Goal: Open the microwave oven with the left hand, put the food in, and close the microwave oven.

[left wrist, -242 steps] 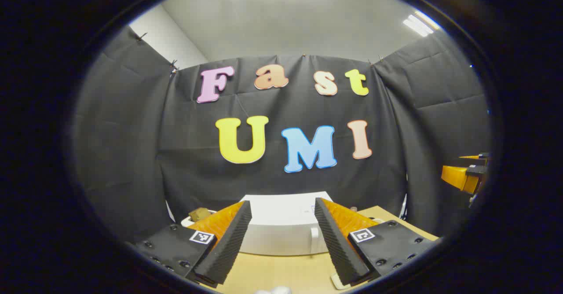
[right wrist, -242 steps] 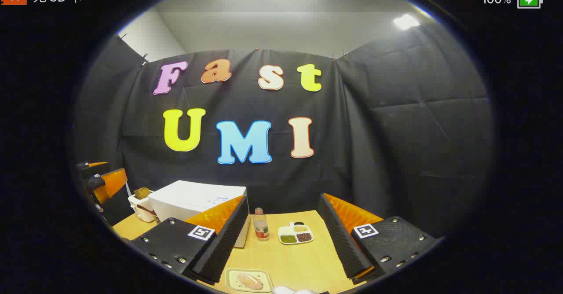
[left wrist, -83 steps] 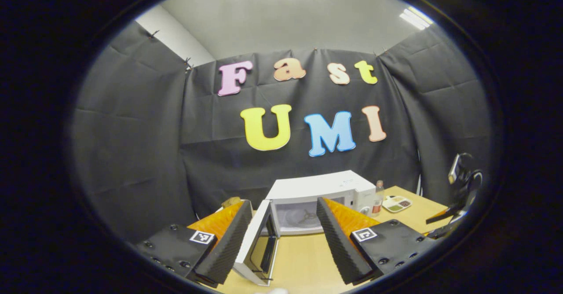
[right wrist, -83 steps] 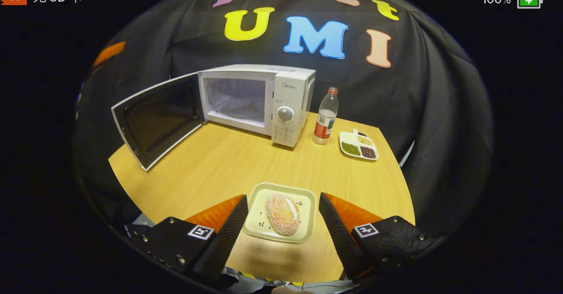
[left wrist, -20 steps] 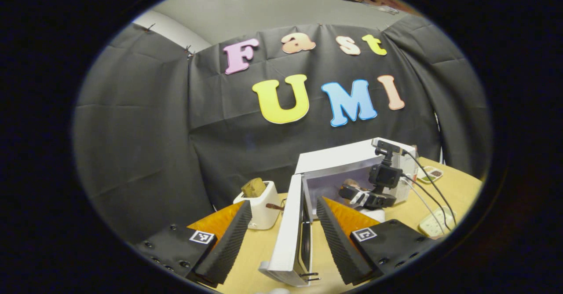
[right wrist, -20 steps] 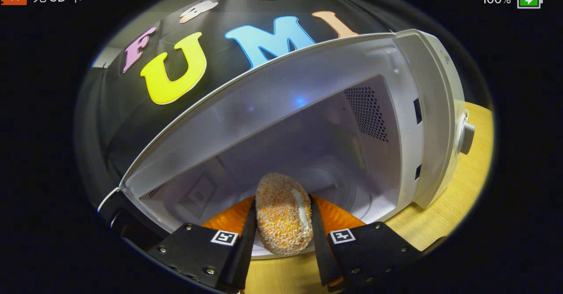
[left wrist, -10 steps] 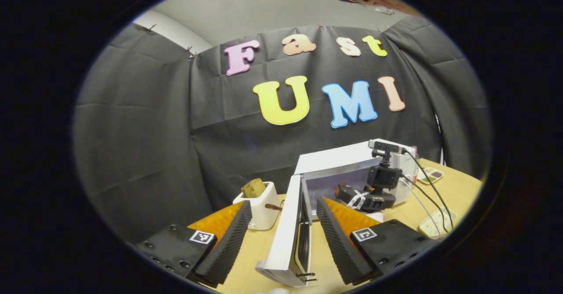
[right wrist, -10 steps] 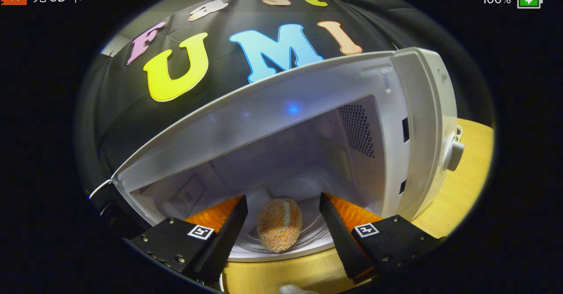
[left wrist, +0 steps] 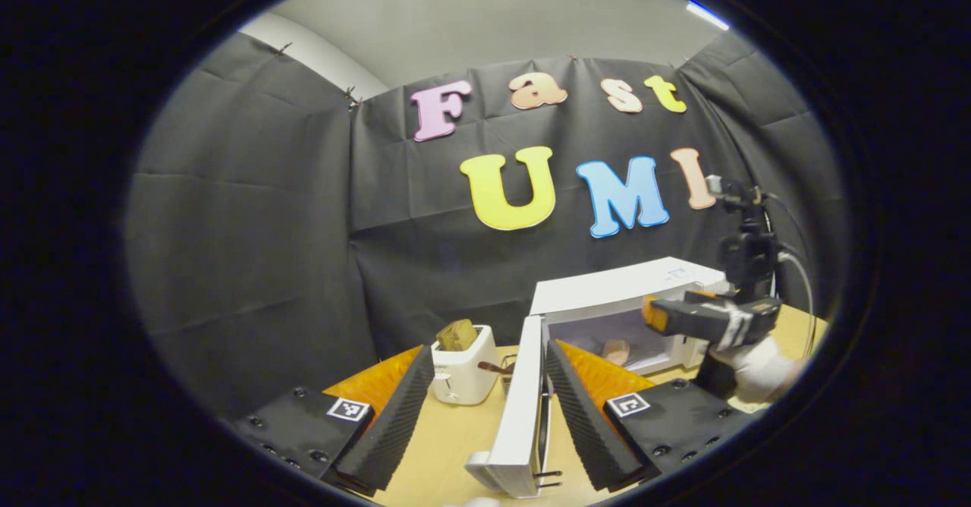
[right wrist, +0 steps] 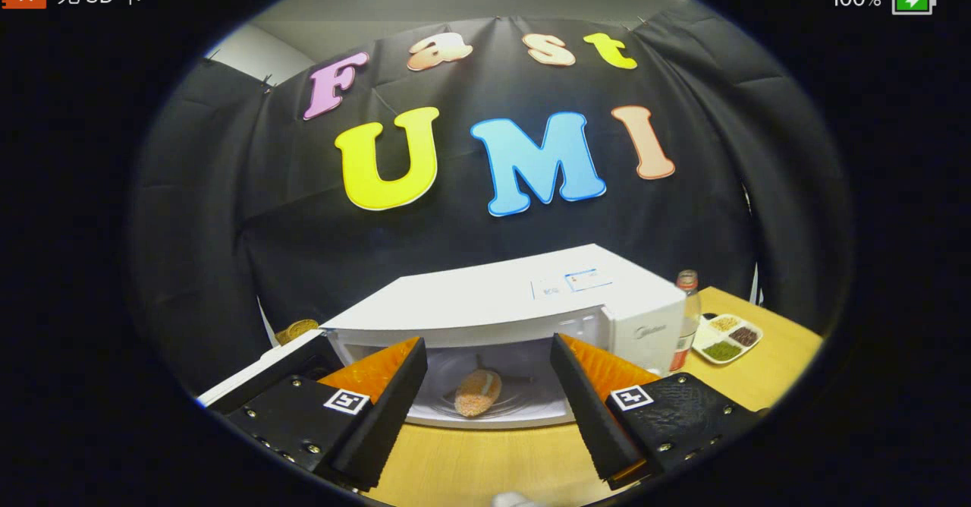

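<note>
So: bread's in, door's open

Bread roll (right wrist: 477, 392) sits inside the microwave (right wrist: 523, 302), door (left wrist: 522, 408) swung wide. Right gripper (right wrist: 489, 401) is level w/ the cavity, fingers spread, nothing held. Left gripper (left wrist: 489, 408) is level too, fingers apart either side of the door edge, not touching. Toaster (left wrist: 463, 370) near the table's (right wrist: 531, 461) back-left corner.

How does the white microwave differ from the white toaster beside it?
The white microwave is a wide, flat-topped box; the white toaster is smaller and rounded. The microwave stands with its door open, with orange crumbed food lying inside; the toaster holds a brown slice poking up from its top. Both sit on the wooden table.
</note>
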`<state>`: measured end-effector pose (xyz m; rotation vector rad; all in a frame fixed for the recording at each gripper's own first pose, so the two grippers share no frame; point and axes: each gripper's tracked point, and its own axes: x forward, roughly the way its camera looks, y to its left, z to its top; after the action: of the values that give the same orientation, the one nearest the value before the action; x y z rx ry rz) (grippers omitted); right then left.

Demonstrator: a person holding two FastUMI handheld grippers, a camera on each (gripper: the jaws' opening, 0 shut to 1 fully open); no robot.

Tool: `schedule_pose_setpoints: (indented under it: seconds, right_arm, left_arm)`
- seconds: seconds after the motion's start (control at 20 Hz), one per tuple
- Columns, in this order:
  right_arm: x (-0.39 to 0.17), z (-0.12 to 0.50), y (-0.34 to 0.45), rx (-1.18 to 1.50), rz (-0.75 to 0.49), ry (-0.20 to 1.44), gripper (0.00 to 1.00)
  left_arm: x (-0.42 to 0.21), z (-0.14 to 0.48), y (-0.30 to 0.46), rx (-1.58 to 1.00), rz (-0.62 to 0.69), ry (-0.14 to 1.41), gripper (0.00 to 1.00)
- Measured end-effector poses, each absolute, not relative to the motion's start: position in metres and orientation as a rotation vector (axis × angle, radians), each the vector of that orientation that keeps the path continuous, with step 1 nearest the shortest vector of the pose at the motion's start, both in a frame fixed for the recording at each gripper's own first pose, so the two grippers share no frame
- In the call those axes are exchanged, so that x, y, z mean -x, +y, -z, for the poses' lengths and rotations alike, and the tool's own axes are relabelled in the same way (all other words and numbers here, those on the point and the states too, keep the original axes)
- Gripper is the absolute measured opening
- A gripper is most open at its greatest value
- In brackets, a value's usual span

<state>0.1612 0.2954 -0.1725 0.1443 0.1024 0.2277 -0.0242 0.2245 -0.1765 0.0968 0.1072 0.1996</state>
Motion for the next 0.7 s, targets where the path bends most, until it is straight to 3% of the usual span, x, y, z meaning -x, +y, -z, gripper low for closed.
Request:
schedule_pose_setpoints:
  seconds: [0.25,0.3,0.7]
  right_arm:
    - [-0.094,0.15,0.235,0.045,-0.274,0.119,0.96]
    - [-0.082,0.146,0.226,0.053,-0.281,0.124,1.0]
    - [-0.028,0.111,0.174,0.085,-0.283,0.188,0.99]
  left_arm:
    - [0.046,0.186,0.268,-0.125,-0.272,0.12,1.0]
    - [0.048,0.19,0.277,-0.126,-0.28,0.12,1.0]
    - [0.063,0.282,0.329,-0.136,-0.373,0.248,1.0]
